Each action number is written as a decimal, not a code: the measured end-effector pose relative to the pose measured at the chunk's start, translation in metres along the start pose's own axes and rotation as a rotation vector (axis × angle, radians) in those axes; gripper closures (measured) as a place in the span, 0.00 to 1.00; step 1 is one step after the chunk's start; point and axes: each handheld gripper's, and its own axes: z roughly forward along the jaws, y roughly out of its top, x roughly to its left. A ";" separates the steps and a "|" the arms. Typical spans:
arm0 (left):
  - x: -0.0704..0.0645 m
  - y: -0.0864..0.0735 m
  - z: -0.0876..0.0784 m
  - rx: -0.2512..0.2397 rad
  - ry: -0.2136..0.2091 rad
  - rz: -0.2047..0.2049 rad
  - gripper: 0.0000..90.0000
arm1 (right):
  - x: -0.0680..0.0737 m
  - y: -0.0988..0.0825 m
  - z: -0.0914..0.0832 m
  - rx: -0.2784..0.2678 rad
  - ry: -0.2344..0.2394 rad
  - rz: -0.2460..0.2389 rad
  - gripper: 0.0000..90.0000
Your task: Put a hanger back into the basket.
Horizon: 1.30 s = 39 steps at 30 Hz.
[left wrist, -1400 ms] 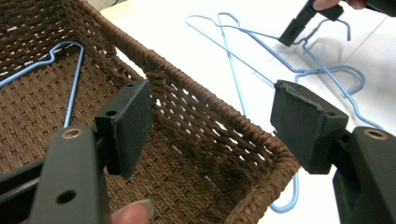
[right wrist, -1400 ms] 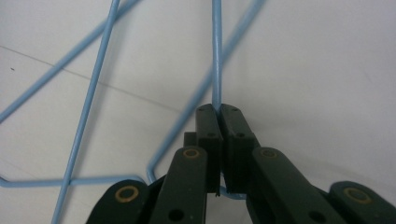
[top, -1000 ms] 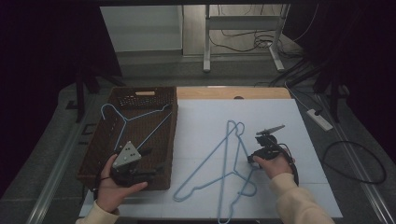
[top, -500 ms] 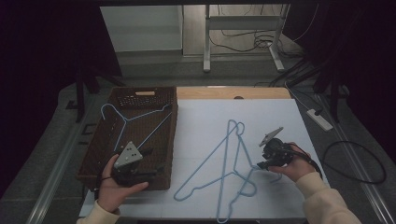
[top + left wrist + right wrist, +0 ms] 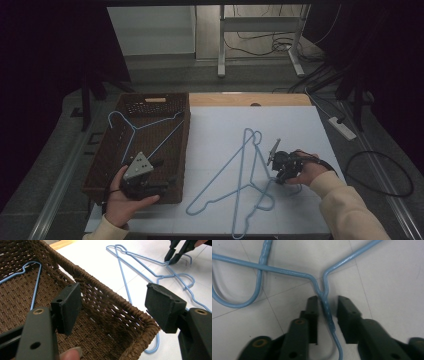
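Two blue wire hangers [image 5: 235,170] lie crossed on the white table top [image 5: 220,130]. My right gripper [image 5: 276,175] is down on them at their right side. In the right gripper view its jaws [image 5: 327,301] straddle the twisted neck of one hanger [image 5: 287,271]; they have just been closing, and narrow gaps still show beside the wire. A third blue hanger [image 5: 145,127] lies in the brown wicker basket [image 5: 150,100]. My left gripper [image 5: 165,174] hovers over the basket's near right corner, jaws [image 5: 113,300] wide open with nothing between the pads.
The basket's woven rim [image 5: 112,295] runs just under the left jaws, with the hanger inside [image 5: 35,287] to the left. A wooden strip [image 5: 250,99] borders the table's far edge. A power strip [image 5: 342,127] and cables lie on the floor at the right.
The right hand has shifted slightly and turned at the wrist, and its gripper stays at the hangers' right side. The left gripper has kept still.
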 end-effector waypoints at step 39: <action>-0.092 0.035 0.066 0.107 -0.143 0.199 0.33 | 0.032 0.010 -0.033 -0.092 0.135 0.426 0.96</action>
